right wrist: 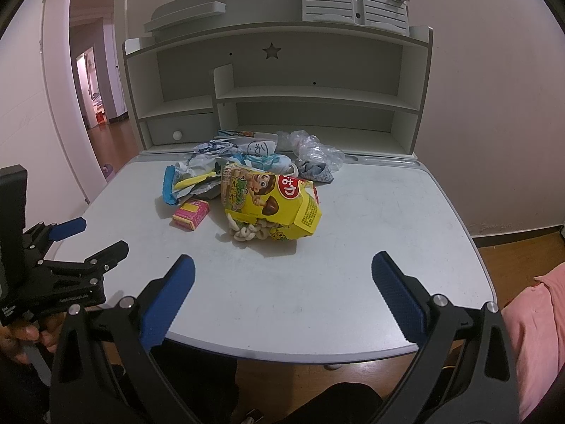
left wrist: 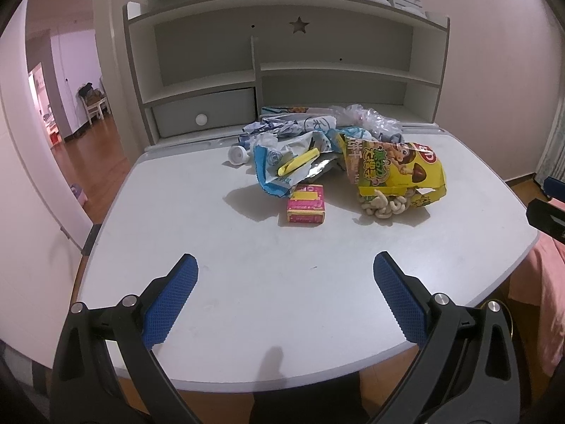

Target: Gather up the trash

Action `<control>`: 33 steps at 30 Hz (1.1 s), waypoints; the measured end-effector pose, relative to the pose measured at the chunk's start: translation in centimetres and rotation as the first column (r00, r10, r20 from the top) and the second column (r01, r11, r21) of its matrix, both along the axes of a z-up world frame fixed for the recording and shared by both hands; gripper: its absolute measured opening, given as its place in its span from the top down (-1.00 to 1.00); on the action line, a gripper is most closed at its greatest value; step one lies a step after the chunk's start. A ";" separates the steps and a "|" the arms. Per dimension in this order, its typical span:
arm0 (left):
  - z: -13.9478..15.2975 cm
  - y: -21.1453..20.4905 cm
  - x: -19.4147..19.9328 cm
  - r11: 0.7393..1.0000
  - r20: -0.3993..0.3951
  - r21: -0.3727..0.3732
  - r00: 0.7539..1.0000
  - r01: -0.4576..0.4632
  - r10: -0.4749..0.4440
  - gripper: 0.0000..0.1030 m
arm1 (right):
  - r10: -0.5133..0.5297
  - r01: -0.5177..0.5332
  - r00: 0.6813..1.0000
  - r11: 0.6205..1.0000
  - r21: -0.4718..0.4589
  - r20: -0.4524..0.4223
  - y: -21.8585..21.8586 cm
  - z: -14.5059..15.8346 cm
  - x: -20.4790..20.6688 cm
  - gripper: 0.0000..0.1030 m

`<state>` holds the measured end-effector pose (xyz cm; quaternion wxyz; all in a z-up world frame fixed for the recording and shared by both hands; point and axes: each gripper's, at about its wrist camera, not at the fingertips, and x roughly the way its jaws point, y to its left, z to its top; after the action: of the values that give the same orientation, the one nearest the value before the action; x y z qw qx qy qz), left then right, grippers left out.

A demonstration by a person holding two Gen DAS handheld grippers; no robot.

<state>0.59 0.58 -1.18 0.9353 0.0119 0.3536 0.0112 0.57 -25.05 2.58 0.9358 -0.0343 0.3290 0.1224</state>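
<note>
Trash pile beyond spread left gripper

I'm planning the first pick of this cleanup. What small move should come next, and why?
Probably ease the right gripper forward toward the torn yellow snack box. Both grippers are open and empty, short of the pile, and that box lies nearest on the desk, with puffed snacks spilling from it.

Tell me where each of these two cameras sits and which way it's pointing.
Left wrist: on the left gripper, open, facing the desk from its near edge.
Right wrist: on the right gripper, open, further right; the left gripper and hand show.
Shared: yellow snack box, pink box, shelf unit.
</note>
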 end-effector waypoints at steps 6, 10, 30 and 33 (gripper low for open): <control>-0.7 0.3 1.0 1.000 -0.035 -0.001 0.999 -0.003 0.003 -0.88 | 0.004 -0.004 1.000 1.000 -0.004 -0.007 0.1 -0.3 0.1 -0.89; -1.8 -0.1 2.6 1.000 -0.072 0.010 0.997 0.013 -0.013 -0.88 | 0.003 -0.003 1.000 1.000 -0.006 -0.026 -0.1 -0.9 0.4 -0.89; -6.8 -1.6 15.3 0.999 -0.209 0.040 0.978 0.005 0.003 -0.56 | 0.048 -0.050 0.990 0.999 -0.011 -0.134 -1.7 -3.8 5.1 -0.89; -6.6 -1.1 14.9 1.000 -0.188 0.005 0.982 0.008 -0.007 0.18 | 0.075 -0.077 0.982 0.997 -0.006 -0.172 -1.5 -4.3 7.6 -0.89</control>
<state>15.50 -0.55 -7.75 0.8976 0.0168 0.4404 0.0075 8.19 -26.54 -1.68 0.8984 -0.0418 0.4075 0.1583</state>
